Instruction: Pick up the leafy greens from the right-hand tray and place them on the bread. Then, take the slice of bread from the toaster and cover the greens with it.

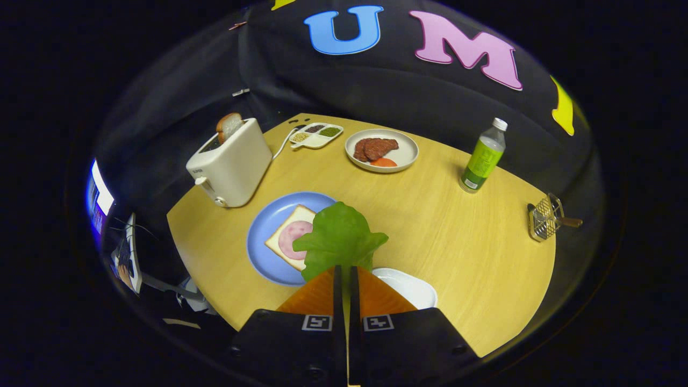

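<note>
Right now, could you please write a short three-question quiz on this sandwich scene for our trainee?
1. True or false: the gripper has its jaws closed on the leafy greens.
2. What lies on the bread on the blue plate? A) pink ham slice B) tomato C) nothing
3. Fill in: a slice of bread sticks out of the ___.

Key: 1 true. 2 A, the ham slice. 3 toaster, holding the toast slice.

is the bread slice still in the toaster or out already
In. The bread slice stands upright in the slot of the toaster, while the hand-held gripper is shut on the leafy greens.
</note>
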Demonstrator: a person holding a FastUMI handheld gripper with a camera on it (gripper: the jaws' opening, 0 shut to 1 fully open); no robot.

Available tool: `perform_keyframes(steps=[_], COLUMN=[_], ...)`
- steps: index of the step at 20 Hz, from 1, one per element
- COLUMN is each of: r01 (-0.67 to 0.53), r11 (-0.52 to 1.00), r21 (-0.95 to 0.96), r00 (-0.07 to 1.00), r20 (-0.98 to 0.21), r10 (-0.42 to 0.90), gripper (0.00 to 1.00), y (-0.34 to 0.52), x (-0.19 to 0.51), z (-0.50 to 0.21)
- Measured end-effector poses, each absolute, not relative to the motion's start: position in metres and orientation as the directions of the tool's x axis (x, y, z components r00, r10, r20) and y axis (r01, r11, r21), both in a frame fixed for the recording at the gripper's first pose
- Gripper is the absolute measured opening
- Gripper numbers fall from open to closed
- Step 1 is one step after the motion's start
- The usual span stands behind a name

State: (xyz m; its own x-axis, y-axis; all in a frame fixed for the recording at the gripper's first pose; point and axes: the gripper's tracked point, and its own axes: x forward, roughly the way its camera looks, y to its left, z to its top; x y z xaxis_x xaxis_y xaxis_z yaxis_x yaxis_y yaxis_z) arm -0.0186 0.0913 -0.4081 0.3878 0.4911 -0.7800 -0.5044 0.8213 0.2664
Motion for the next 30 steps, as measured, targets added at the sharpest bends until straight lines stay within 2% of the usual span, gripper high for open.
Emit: perform_keyframes(steps=[7,13,14,15,18,24,30], r01=[-0.556,-0.562,-0.554,-0.547,-0.53,-0.533,-0.607], r11=[0.783,0.798,0.803,0.809,0.821,0.816,0.751], r21=[0.28,0.22,0.218,0.215,0.214,0.224,0.261], r00=[0.339,0.316,0.315,0.325,0.351,0.409,0.458], r20=[-0.783,-0.834,-0.838,-0.836,-0.826,-0.776,-0.657], r10=[0.521,0.453,0.445,0.442,0.442,0.48,0.599], gripper=[0.06,0.07,0.22,0.3,0.45,0.47,0.46], y=[0.18,0.195,0.196,0.196,0.193,0.204,0.281], x=[-0.006,0.0,0.001,0.004,0.011,0.028,0.058], z=[-0.413,-0.444,-0.448,-0.447,-0.44,-0.397,-0.312])
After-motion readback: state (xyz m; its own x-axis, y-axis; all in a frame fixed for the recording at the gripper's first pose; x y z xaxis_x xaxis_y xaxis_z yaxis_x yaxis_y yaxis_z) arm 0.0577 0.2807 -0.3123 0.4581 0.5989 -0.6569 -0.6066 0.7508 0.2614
